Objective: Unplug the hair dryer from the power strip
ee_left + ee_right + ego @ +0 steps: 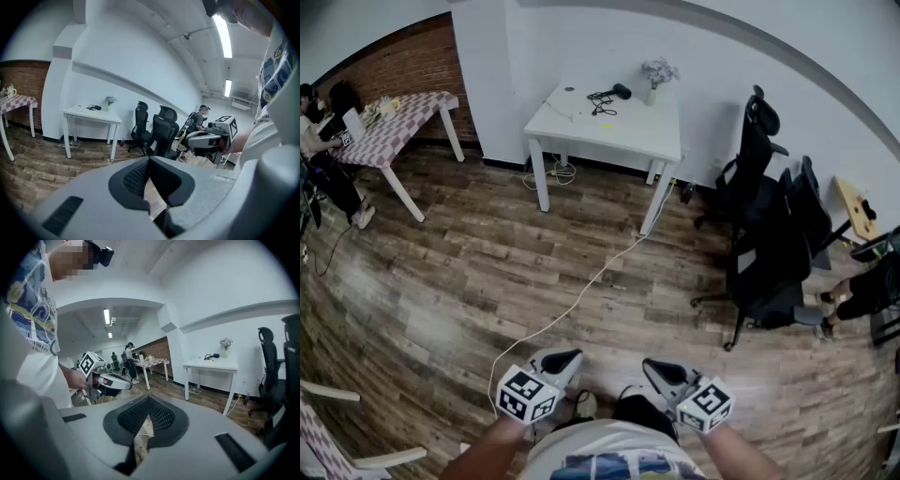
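Tools were both clenched and empty, held low in front of the person at the bottom of the head view. The left tool [563, 359] had its jaws pressed together with nothing between them, and its own view showed the dark pads meeting at the tips. The right tool [659, 368] was likewise closed, its pads touching at the tips over bare floor [469, 272]. Each pointed slightly downward, the two side by side and apart.

The hair dryer [619, 91] lay well away from both tools, on the far part of a white worktop [623, 136] that stood against the white wall [581, 47]. Its dark cord [600, 103] lay in a loose tangle just beside it on the worktop. A small vase of flowers [658, 77] stood near the dryer, by the wall.

A white cable [581, 298] ran across the wooden floor from near the worktop's right front leg toward the person's feet. Black office chairs [759, 244] stood to the right of the worktop. At the far left, a checked table [398, 122] stood before a brick wall, with people seated at it.
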### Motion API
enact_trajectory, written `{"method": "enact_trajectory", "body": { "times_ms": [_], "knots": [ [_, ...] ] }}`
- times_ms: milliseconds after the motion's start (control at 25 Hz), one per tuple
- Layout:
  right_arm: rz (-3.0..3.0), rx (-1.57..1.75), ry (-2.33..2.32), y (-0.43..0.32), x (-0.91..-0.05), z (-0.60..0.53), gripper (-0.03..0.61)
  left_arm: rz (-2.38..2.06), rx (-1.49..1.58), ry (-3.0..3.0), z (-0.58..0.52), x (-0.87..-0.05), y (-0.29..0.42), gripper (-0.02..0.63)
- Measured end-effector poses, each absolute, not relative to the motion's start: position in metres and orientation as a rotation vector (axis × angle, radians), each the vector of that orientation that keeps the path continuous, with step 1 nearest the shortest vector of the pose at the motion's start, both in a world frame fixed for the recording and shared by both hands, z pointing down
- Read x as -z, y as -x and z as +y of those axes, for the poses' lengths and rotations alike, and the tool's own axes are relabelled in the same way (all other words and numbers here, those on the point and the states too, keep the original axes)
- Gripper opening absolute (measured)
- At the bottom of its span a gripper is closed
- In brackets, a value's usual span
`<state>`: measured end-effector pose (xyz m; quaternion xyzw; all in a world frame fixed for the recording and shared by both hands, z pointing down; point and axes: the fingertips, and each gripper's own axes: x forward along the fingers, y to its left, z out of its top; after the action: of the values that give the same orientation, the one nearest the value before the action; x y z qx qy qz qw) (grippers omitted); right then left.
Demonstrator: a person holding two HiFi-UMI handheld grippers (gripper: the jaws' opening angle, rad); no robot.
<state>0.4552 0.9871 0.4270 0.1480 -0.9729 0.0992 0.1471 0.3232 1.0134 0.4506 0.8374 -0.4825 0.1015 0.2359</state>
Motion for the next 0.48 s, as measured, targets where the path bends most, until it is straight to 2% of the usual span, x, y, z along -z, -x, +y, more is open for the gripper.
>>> {"method": "enact_trajectory", "body": {
  "times_ms": [480],
  "knots": [
    [-2.82,-0.298,-0.356,-0.484,-0.425,0.902,-0.005,-1.365,-0.3,-2.291,0.932,-0.433,-0.361,0.003]
  ]
}}
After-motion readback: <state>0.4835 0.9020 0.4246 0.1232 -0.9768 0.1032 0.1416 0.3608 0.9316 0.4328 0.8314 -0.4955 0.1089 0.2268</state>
